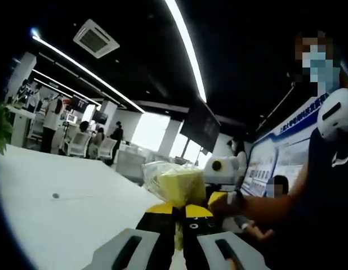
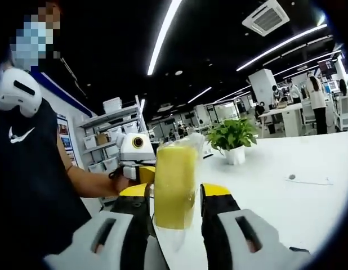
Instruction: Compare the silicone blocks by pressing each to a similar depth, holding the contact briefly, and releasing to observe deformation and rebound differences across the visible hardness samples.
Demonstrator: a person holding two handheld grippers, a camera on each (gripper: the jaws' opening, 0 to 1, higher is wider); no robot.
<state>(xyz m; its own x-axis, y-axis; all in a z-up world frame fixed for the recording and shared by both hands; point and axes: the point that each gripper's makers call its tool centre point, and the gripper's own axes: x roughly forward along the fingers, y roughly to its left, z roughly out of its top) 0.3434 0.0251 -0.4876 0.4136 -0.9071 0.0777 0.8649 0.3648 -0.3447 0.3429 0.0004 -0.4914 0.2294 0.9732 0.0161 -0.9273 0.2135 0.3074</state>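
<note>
Press step: right gripper [image 2: 175, 201] pinches yellow silicone block [image 2: 174, 185] in clear bag; left gripper [image 1: 177, 212] jaws nearly together on bag edge. Next: hold briefly, release gently.

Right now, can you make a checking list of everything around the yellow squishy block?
Surface: white table, mostly bare, a small dark speck on it.
Job's things: yellow silicone block in a clear bag, upright between the right gripper jaws.
Clutter: potted plant beside the block, apart from it.
Grippers: left gripper jaws close together at the bagged block's base; whether either grips it is unclear.
Cables: nothing seen.
Surroundings: office, ceiling light strips, shelves with boxes, people at desks.
</note>
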